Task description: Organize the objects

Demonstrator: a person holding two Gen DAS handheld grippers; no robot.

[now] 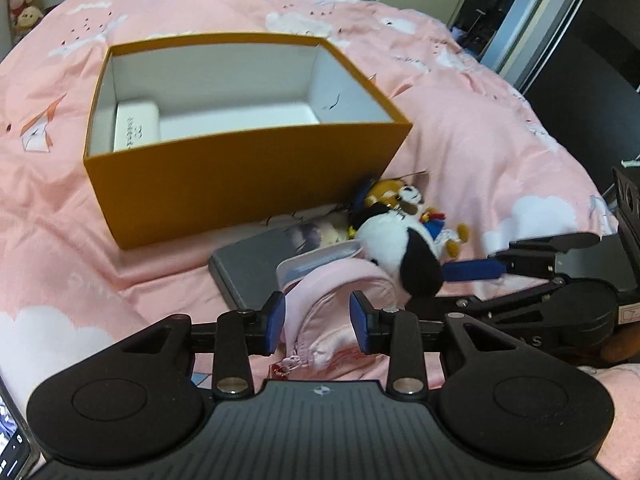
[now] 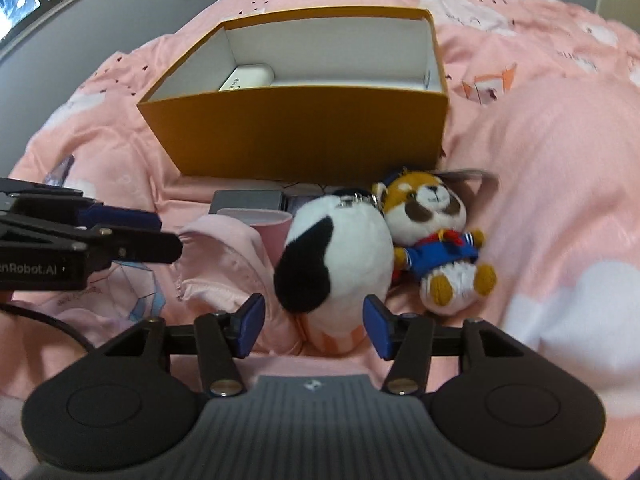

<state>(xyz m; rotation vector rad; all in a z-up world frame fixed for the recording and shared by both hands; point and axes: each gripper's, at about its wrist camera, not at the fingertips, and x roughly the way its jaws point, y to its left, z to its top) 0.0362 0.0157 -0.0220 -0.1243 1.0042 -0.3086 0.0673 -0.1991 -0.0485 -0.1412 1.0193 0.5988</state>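
**Both grippers open over the pile in front of the box**

Starting at your left: the orange box (image 1: 240,176) sits open-topped on the pink duvet (image 1: 60,208), toward the far side of the bed, its long wall facing you. One white case (image 1: 134,126) already lies inside, against the box's left end, so the box reads as the place where everything is meant to go.

Your left gripper (image 1: 318,322) has its jaws apart, one on either side of the pink pouch (image 1: 332,300); the pads do not look pressed into the fabric, so I'd judge you are lined up to grasp and have not closed. The pouch lies on top of a grey flat case (image 1: 248,260), with a pink-rimmed tin (image 1: 316,262) wedged just behind it. That stacking is probably why the pouch is the first thing to lift.

Further right, your right gripper (image 2: 314,326) is also spread wide, straddling the black-and-white plush (image 2: 340,256) without squeezing it. The red panda plush (image 2: 436,236) in its blue sailor top leans against that plush's right side, near the box's near right corner.

Count: one box, one white case inside, one pouch, one grey case, one tin, two plush toys. Five loose items remain outside the box.
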